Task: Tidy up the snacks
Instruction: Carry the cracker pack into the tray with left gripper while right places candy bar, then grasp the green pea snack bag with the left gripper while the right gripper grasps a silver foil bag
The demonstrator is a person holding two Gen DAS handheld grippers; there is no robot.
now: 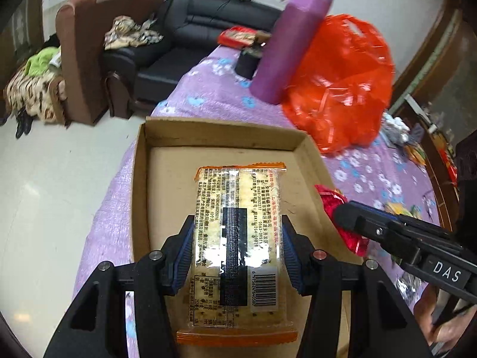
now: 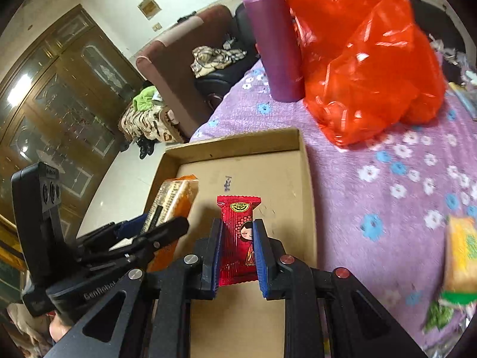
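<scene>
Clamping a clear cracker packet [image 1: 237,238] (orange at both sealed ends) by its long sides, the left gripper [image 1: 237,247] is holding it above the open cardboard box [image 1: 140,185]; the right gripper [image 2: 237,250] is pinching a small red candy wrapper [image 2: 238,238] with a cartoon girl printed on it, hanging over the same box just beside the cracker packet; the box is sitting on a purple flowered cloth [image 2: 372,208]; beyond its far wall a red plastic bag [image 2: 366,59] is slumping against a purple cylinder [image 2: 274,44]; a yellow-and-green packet [image 2: 460,256] is lying blurred on the cloth, well to the right.
</scene>
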